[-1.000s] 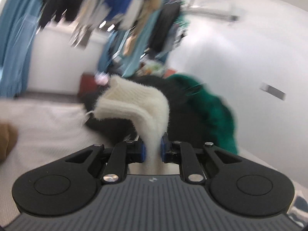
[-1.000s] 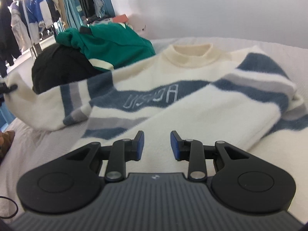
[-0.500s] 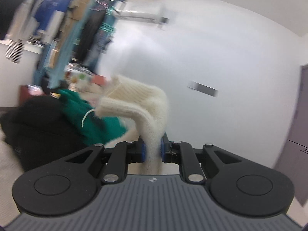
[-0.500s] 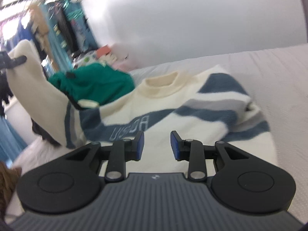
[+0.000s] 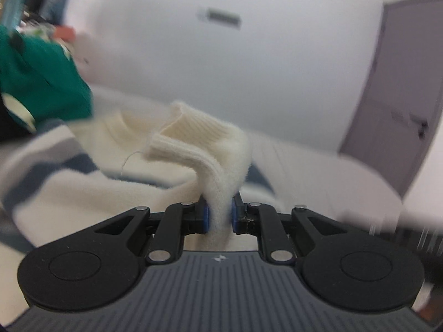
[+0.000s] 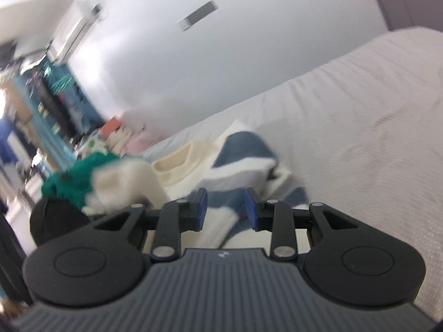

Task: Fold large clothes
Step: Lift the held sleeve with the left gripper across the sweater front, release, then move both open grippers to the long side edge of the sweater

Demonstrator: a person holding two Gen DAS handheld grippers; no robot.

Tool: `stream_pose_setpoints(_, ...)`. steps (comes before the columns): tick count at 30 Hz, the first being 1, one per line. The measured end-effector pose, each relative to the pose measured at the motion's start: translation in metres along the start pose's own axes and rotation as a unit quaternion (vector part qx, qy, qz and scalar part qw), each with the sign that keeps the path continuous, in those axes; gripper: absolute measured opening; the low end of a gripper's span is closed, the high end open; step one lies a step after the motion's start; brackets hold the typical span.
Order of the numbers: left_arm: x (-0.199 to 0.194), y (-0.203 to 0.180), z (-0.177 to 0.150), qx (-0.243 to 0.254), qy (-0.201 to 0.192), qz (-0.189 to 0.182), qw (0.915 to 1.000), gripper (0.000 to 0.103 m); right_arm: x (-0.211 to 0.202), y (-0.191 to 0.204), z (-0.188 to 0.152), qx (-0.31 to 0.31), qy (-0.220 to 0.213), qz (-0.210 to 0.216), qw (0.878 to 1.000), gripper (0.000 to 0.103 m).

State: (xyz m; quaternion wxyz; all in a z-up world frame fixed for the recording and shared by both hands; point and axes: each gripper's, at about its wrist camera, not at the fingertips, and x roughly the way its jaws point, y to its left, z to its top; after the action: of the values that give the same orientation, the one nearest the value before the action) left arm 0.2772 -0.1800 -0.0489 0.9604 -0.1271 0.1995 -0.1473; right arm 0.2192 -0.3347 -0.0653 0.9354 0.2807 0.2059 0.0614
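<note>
Sweater, cream knit with blue and grey stripes point(image 5: 72, 182): spread on bed point(image 6: 373, 138). Left tool point(image 5: 218, 214) clamped its ribbed cuff point(image 5: 191, 141) above the body. Right tool point(image 6: 225, 207) stood apart, empty. We judged sleeve-fold underway; next, lay cuff flat.

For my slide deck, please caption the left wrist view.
Left gripper shut on the cream sleeve cuff, above the striped sweater.

Striped sweater point(image 6: 238, 144) on bed point(image 6: 360, 127)
</note>
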Motion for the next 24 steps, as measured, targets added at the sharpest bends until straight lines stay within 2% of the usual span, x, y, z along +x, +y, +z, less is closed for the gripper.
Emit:
stream_pose_setpoints(3, 0.022, -0.012, -0.020, 0.036, 0.032, 0.003, 0.9988, 0.018, 0.007, -0.005, -0.005, 0.005, 0.005, -0.001, 1.000, 0.034)
stream_pose_setpoints(5, 0.028, -0.006, -0.021, 0.041, 0.041, -0.002, 0.9983, 0.018, 0.013, -0.007, -0.007, 0.002, 0.012, -0.003, 1.000, 0.034)
stream_pose_setpoints(6, 0.029, -0.004, -0.020, 0.039, 0.046, -0.008, 0.9982, 0.022, 0.014, -0.008, -0.007, 0.005, 0.013, -0.002, 1.000, 0.034)
stream_pose_setpoints(8, 0.028, 0.008, -0.015, 0.030, 0.063, -0.024, 0.9973, 0.040, 0.013, -0.007, -0.006, 0.010, 0.010, 0.006, 1.000, 0.034)
stream_pose_setpoints(9, 0.024, 0.014, -0.015, 0.023, 0.067, -0.034, 0.9969, 0.055, 0.012, -0.006, -0.006, 0.007, 0.006, 0.008, 1.000, 0.034)
stream_pose_setpoints(10, 0.018, 0.031, -0.013, 0.017, 0.069, -0.042, 0.9966, 0.063, 0.012, -0.004, -0.005, 0.002, 0.003, 0.006, 1.000, 0.034)
stream_pose_setpoints(13, -0.013, 0.059, -0.013, 0.006, 0.075, -0.066, 0.9949, 0.067, 0.011, 0.000, -0.006, -0.006, 0.000, 0.006, 1.000, 0.034)
stream_pose_setpoints(16, -0.045, 0.069, -0.007, 0.009, 0.069, -0.069, 0.9952, 0.068, 0.006, 0.006, -0.007, -0.015, -0.001, 0.007, 1.000, 0.034)
stream_pose_setpoints(21, -0.094, 0.090, 0.000, 0.004, 0.055, -0.049, 0.9973, 0.068, 0.000, 0.021, -0.008, -0.044, -0.005, 0.016, 0.999, 0.034)
stream_pose_setpoints(24, -0.118, 0.108, -0.004, -0.005, 0.046, -0.022, 0.9987, 0.068, -0.001, 0.036, -0.016, -0.078, 0.007, 0.023, 0.997, 0.034)
